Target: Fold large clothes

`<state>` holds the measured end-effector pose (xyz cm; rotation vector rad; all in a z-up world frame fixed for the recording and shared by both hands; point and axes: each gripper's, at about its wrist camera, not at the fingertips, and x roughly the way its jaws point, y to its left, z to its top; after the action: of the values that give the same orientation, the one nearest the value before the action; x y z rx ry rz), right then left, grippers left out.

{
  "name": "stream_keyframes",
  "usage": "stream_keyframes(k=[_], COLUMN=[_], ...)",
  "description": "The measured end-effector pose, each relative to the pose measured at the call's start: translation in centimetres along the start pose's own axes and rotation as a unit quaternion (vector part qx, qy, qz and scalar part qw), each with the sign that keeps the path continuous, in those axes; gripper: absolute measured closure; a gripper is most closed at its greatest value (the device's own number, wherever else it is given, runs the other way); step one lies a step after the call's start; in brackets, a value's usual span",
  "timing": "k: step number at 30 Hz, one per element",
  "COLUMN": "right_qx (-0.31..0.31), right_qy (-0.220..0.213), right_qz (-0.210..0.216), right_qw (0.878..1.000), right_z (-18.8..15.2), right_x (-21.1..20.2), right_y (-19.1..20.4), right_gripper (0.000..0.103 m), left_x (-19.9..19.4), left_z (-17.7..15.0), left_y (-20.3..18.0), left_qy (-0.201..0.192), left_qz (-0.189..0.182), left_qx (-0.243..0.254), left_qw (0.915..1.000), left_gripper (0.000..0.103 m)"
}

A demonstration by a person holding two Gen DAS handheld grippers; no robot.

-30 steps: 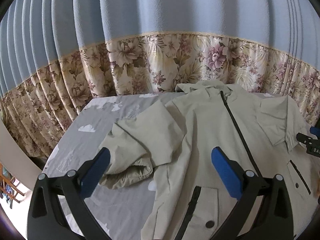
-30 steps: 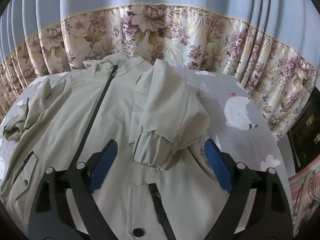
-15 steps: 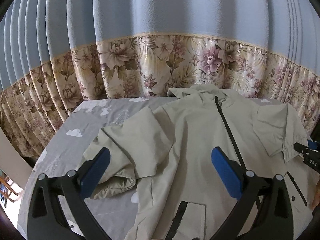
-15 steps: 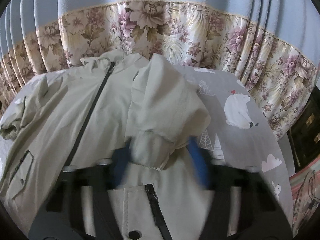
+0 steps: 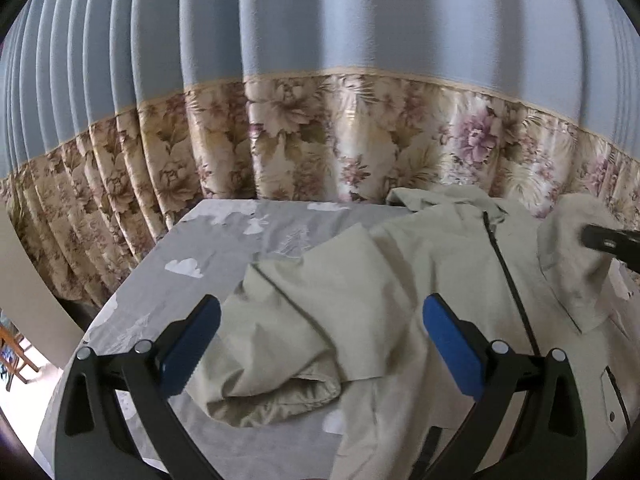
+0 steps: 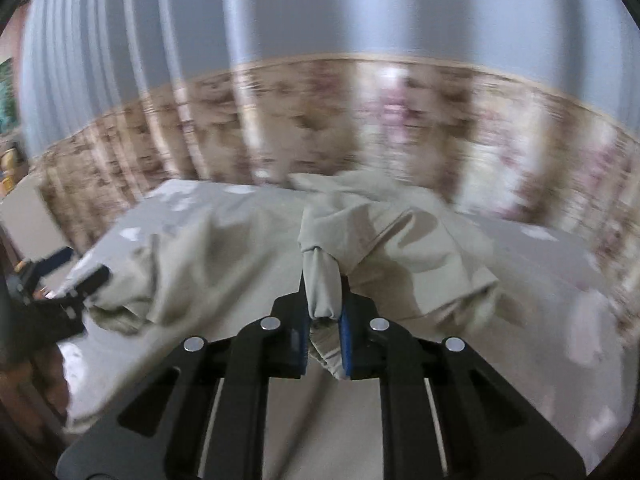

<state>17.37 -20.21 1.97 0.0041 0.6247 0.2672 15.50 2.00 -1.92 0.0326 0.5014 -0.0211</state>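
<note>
A beige zip-up jacket lies front-up on the bed. Its left sleeve is bent, and the cuff lies just below my left gripper. That gripper hovers open above the sleeve and holds nothing. In the blurred right wrist view my right gripper pinches the right sleeve's cuff between its blue pads. The jaws are opening slightly with the cuff still between them. The sleeve hangs lifted above the jacket body. My right gripper also shows at the left wrist view's right edge, at the raised sleeve.
A grey bed sheet with white prints lies under the jacket, bare on its left side. A blue curtain with a floral lower band hangs close behind the bed. A wooden chair stands past the bed's left edge.
My right gripper has shut on the right sleeve's cuff, lifted it and swung it over the jacket. My left gripper has moved in over the left sleeve, still open.
</note>
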Motion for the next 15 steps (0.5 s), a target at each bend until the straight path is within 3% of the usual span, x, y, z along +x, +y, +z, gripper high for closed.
stream_keyframes(k=[1,2,3,7,11,15], right_qx=[0.001,0.004,0.010,0.018,0.027,0.053], right_qy=[0.008,0.007,-0.002,-0.037,-0.029,-0.031], right_qz=[0.026,0.033,0.046,0.046,0.002,-0.049], right_qw=[1.000,0.999,0.999,0.998,0.999,0.997], right_z=[0.7,0.9,1.2,0.9,-1.4,-4.6], right_x=[1.4,1.6,1.7,0.0,-0.9,-2.4], right_y=[0.8,1.3,1.9,1.6,-1.0,-5.4], right_gripper=[0.064,0.044,0.038,0.033,0.032,0.030], left_x=[0.2,0.4,0.5,1.0,1.4,1.7], left_z=[-0.1,-0.1,-0.1,-0.3,-0.5,-0.8], left_y=[0.3,0.5,0.7,1.0,0.3,-2.1], left_qy=[0.002,0.003,0.005,0.011,0.022,0.058], left_qz=[0.002,0.003,0.004,0.008,-0.007,-0.073], left_qx=[-0.002,-0.004,-0.004,-0.001,0.006,0.024], left_qw=[1.0000,1.0000,1.0000,0.9999,0.9997,0.9954], left_gripper=[0.002,0.002,0.002,0.002,0.002,0.002])
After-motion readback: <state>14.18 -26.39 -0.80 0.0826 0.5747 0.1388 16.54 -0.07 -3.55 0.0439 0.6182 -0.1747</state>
